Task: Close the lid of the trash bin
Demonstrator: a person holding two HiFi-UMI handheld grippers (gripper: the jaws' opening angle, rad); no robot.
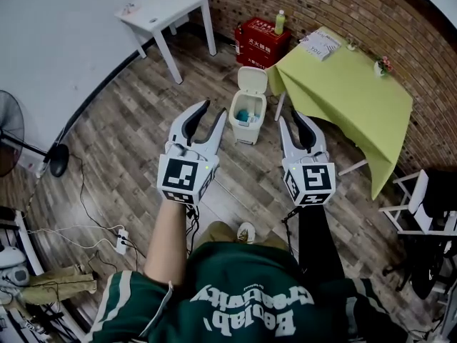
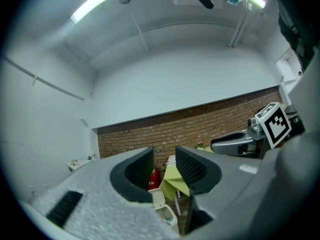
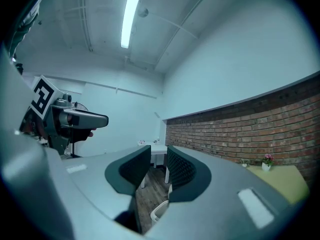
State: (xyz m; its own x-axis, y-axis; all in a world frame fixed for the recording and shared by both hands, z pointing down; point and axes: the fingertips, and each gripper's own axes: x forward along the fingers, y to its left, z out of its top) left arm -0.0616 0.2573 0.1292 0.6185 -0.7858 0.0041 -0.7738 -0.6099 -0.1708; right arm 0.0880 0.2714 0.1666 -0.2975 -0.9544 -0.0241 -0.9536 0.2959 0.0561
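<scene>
The trash bin (image 1: pixel 248 116) is small & white. It stands on the wood floor (image 1: pixel 128 141), just beside a leg of the bench w/ the green cloth (image 1: pixel 350 98). Its lid (image 1: pixel 253 80) is up, tipped back toward the brick wall (image 1: pixel 357 6), so the bin is open. Blue stuff shows inside.

Behind the bin sits a red box (image 1: pixel 260 43) w/ a green bottle (image 1: pixel 280 21) on top. A white bench (image 1: pixel 166 9) stands more to the left, by the pale wall. A fan (image 1: pixel 8 131) is at the far left edge.

Both claws are up in the air, one on each side of the bin in the head view, not touching it. The left claw (image 1: pixel 213 111) is wide open w/ nothing in it. In the left gripper view the bin shows low down, past the gap. The right claw (image 1: pixel 288 118) is open too & holds nothing. Only floor, a bit of the bin & the white bench show past its gap.
</scene>
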